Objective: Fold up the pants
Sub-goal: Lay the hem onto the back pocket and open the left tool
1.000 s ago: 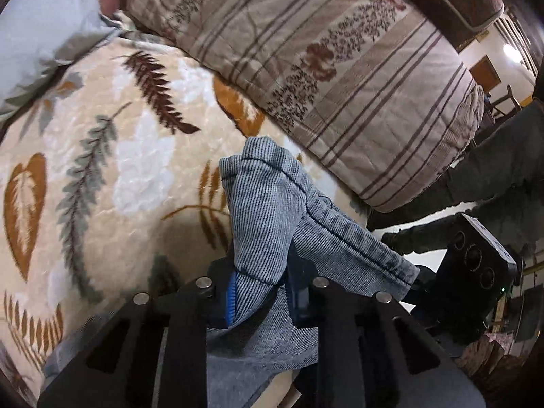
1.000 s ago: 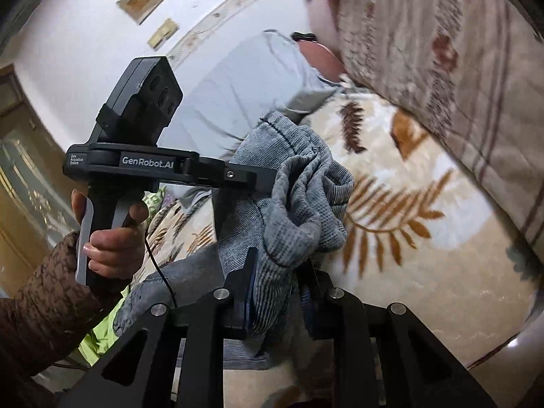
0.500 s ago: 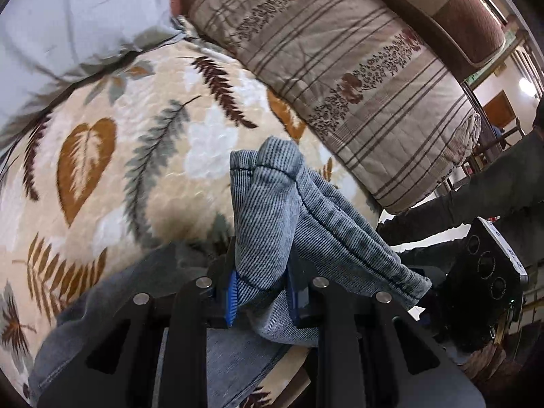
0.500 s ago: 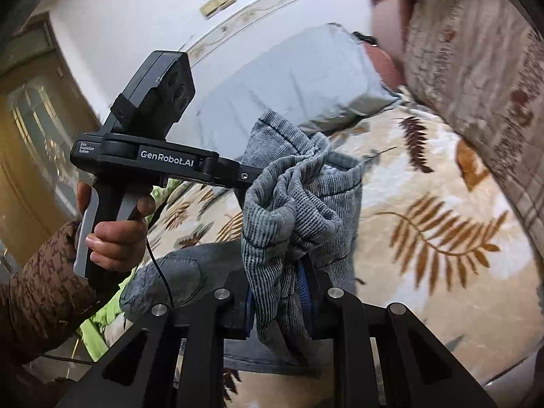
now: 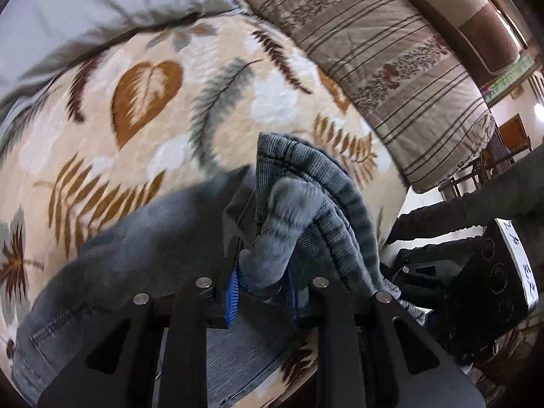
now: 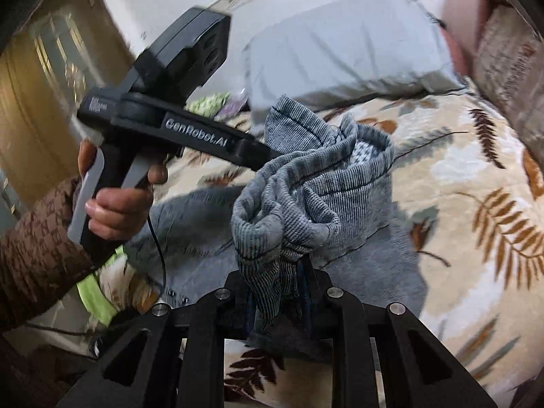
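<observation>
Left tongs (image 6: pixel 272 156) tips behind pants (image 6: pixel 306 200)

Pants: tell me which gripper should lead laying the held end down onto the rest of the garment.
Neither clearly. The left gripper and the right gripper are both shut on bunched hem of the pants, side by side above the part lying on the leaf blanket. Best lowered together.

Your bed, under a cream blanket (image 5: pixel 142 156) patterned with leaves, carries grey pants (image 5: pixel 112 272) spread flat, a pale pillow (image 6: pixel 343 51) and a striped cushion (image 5: pixel 384 68) along its edges.
</observation>
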A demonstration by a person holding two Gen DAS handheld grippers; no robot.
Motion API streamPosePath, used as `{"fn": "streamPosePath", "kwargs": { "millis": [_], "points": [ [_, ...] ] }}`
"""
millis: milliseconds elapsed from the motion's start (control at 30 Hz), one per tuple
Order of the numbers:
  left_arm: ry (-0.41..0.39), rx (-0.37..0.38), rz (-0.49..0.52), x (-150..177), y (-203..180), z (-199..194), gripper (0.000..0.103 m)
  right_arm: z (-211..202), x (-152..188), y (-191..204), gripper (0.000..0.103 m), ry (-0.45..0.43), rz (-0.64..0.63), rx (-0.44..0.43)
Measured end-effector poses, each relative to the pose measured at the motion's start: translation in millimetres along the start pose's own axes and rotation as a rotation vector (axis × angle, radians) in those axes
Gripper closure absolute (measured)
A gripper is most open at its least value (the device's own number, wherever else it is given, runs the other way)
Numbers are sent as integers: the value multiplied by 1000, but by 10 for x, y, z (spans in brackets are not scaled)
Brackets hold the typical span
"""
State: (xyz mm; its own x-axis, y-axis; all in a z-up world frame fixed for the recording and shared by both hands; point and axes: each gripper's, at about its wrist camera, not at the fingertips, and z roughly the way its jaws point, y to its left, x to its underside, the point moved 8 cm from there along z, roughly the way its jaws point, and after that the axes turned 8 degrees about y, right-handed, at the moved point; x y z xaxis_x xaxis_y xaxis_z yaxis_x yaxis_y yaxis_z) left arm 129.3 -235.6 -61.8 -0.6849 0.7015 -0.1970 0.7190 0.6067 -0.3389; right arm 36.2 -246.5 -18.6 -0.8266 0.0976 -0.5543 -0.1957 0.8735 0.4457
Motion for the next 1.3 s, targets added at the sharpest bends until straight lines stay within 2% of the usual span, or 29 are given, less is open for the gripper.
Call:
{"fn": "streamPosePath", "kwargs": {
  "millis": [267,500,600,667,700,833,900,1000,1100,1133,1300],
  "points": [
    [48,-15,-139,509,532,184,81,592,217,365,81,163,-122,-10],
    [5,-18,-323,952,871,130,72,926,423,445,75,276,-171,-16],
    [-30,17,-433,1167,1004,38,68,851,421,461,69,280,-185,-20],
    [-77,31,-493,1309,1036,-84,64,725,404,476,59,275,-191,-41],
    [-102,37,-510,1355,1035,-142,63,627,391,485,57,265,-193,-52],
    [-221,87,-557,1468,928,-417,45,213,319,524,47,189,-179,-114],
    [-240,91,-554,1445,829,-452,39,2,165,387,44,124,-126,-142],
    [-209,44,-559,1446,730,-327,37,-72,-77,107,44,70,-16,-139],
    [-169,1,-565,1466,670,-160,37,20,-282,-176,43,80,48,-131],
    [-156,-13,-560,1457,655,-136,37,90,-334,-299,43,94,68,-104],
    [-193,-97,-489,1163,583,-240,36,293,-383,-858,43,119,186,-10]
  ]
}}
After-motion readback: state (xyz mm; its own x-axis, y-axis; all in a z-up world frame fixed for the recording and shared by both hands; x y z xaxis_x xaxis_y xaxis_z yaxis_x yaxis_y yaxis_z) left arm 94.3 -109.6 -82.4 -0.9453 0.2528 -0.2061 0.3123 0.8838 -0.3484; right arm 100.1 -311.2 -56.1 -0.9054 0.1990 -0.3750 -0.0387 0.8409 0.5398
